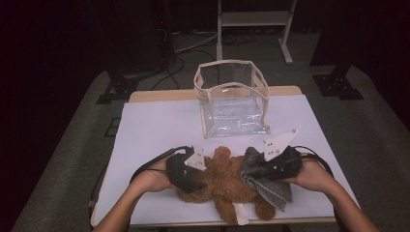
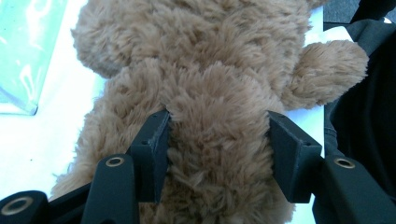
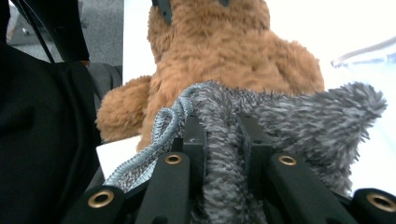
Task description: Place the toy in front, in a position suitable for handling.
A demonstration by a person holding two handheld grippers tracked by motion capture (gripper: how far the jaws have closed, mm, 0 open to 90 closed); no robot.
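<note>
From above you see the bench [image 1: 154, 125] with the clear bag [image 1: 232, 96] standing beyond both tools. Your left tool [image 2: 217, 140] is partly closed, its jaws pressing the brown teddy bear [image 2: 210, 70] lying between the tools. Its view shows that squeeze, while your right tool [image 3: 223, 140] view shows jaws pinched nearly shut on the grey cloth [image 3: 289, 121].

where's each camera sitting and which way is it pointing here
High view: above the person's side, looking forward and down on the table, clear bag, both forearms and grippers.
Left gripper view: on the left gripper, looking along its jaws, which squeeze the brown teddy bear.
Right gripper view: on the right gripper, jaws shut on the grey fuzzy cloth, facing the bear.
Shared: the teddy bear appears in all three.
</note>
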